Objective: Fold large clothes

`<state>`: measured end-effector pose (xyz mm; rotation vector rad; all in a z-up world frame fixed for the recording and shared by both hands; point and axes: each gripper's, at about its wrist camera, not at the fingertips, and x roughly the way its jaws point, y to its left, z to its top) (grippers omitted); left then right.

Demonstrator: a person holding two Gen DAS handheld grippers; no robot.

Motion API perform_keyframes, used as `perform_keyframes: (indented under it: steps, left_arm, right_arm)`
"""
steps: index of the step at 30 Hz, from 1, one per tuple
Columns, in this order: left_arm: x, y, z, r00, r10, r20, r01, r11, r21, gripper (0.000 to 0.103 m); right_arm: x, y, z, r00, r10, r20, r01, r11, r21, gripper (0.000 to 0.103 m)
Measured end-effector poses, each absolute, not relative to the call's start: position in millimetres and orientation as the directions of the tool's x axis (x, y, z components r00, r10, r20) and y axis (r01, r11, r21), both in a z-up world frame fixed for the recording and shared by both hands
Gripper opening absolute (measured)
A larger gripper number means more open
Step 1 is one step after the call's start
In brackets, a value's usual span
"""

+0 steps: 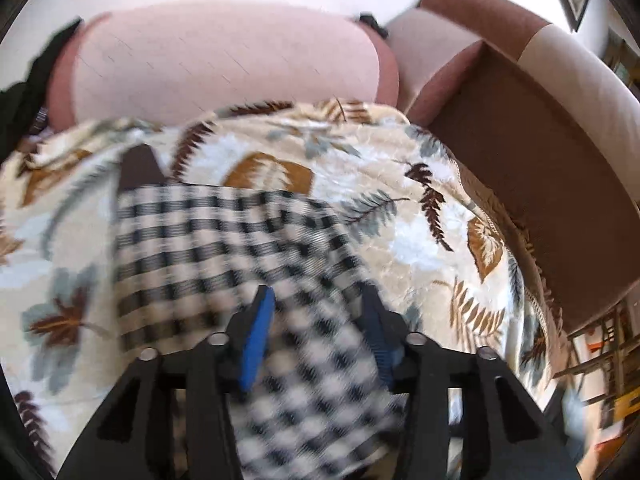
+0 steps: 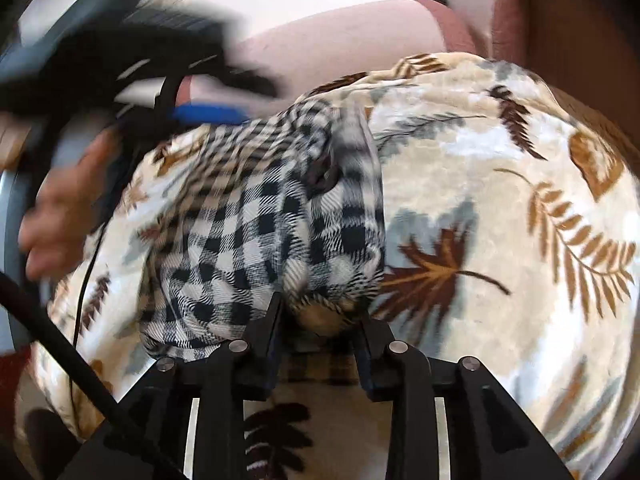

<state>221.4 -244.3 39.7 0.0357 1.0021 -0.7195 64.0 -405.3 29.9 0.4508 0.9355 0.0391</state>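
The left claw (image 1: 316,308) stands open above the checked garment (image 1: 224,240); the right claw (image 2: 320,320) is open too, the cloth just before it, on the leaf-patterned blanket (image 2: 500,220).

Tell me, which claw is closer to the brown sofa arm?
Left. The left claw hovers over the checked shirt nearer the brown sofa arm; the right claw sits farther away, with the shirt's bunched end between its fingers.
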Motion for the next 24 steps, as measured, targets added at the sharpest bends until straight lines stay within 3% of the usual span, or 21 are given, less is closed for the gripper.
perform_keyframes:
  steps: [6,8,10,13,17,18,19,20,24]
  left_arm:
    - [171,-171,32,0.441,-0.429,-0.789,0.518,0.839,-0.167,0.054]
    - [159,-148,22,0.439,-0.419,-0.795,0.486,0.855,-0.183,0.054]
    - [151,-124,11,0.422,-0.425,-0.801,0.441,0.868,-0.228,0.054]
    - [140,-103,-2,0.416,-0.416,-0.809,0.392,0.884,-0.253,0.054]
    - [129,-92,-7,0.437,-0.374,-0.818,0.386,0.899,-0.206,0.054]
    - [128,-90,-7,0.44,-0.365,-0.82,0.385,0.902,-0.194,0.054]
    - [127,-90,-7,0.44,-0.361,-0.822,0.386,0.903,-0.19,0.054]
    - [127,-92,-6,0.44,-0.357,-0.824,0.388,0.903,-0.185,0.054]
    - [130,-107,-2,0.444,-0.359,-0.821,0.404,0.898,-0.174,0.054]
  right_arm:
    - [62,-454,55,0.711,0.197,-0.675,0.233,0.84,0.49,0.042]
    - [75,-463,61,0.741,0.214,-0.636,0.22,0.818,0.532,0.043]
    - [98,-466,59,0.747,0.277,-0.605,0.18,0.791,0.585,0.05]
    - [142,-456,37,0.688,0.378,-0.62,0.159,0.754,0.637,0.051]
    - [180,-443,2,0.623,0.394,-0.676,0.197,0.757,0.623,0.051]
    - [185,-437,-3,0.613,0.397,-0.683,0.191,0.765,0.615,0.049]
    - [189,-433,-7,0.604,0.41,-0.683,0.181,0.764,0.619,0.029]
    - [192,-430,-10,0.597,0.438,-0.672,0.171,0.749,0.64,0.018]
    - [179,-434,5,0.636,0.426,-0.643,0.171,0.735,0.656,0.014]
